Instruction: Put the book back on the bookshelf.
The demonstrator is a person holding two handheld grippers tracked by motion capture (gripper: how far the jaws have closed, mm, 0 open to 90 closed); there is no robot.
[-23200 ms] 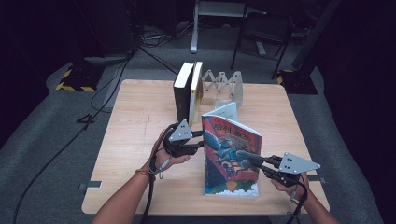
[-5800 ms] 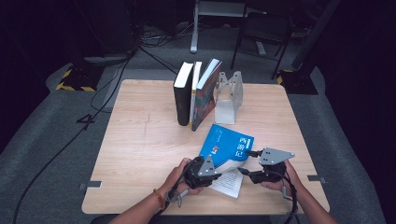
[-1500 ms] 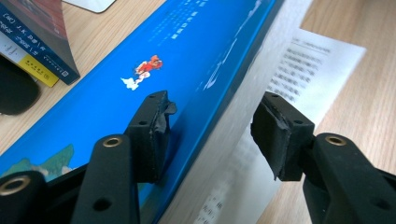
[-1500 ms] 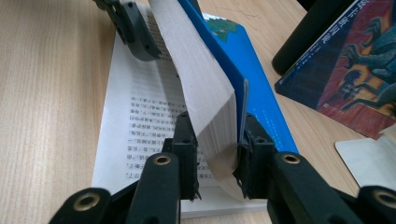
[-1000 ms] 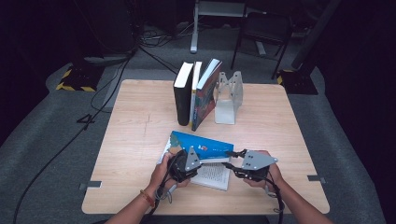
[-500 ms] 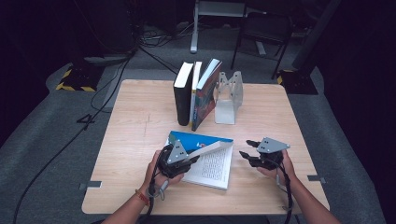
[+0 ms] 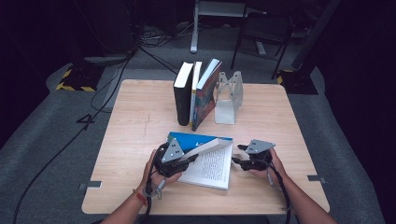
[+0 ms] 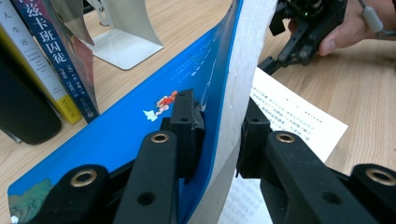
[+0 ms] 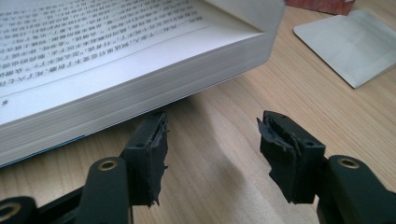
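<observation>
Landmark: metal bookend at the far middle of the table. Three upright books stand just left of it, the nearest leaning toward it.

Blue paperback lies open, on the near side of the bookend and well apart from it. Left gripper pinches the blue cover plus a thick wad of pages, lifted and bowing. Judgement: the block is soft and floppy and the glossy cover likely slippery; a hold close to the spine would bend less.

Right gripper is spread, holding nothing, low over the wood just beside the page edge. Judgement: the flat half looks moderately heavy; best taken at its fore-edge.
</observation>
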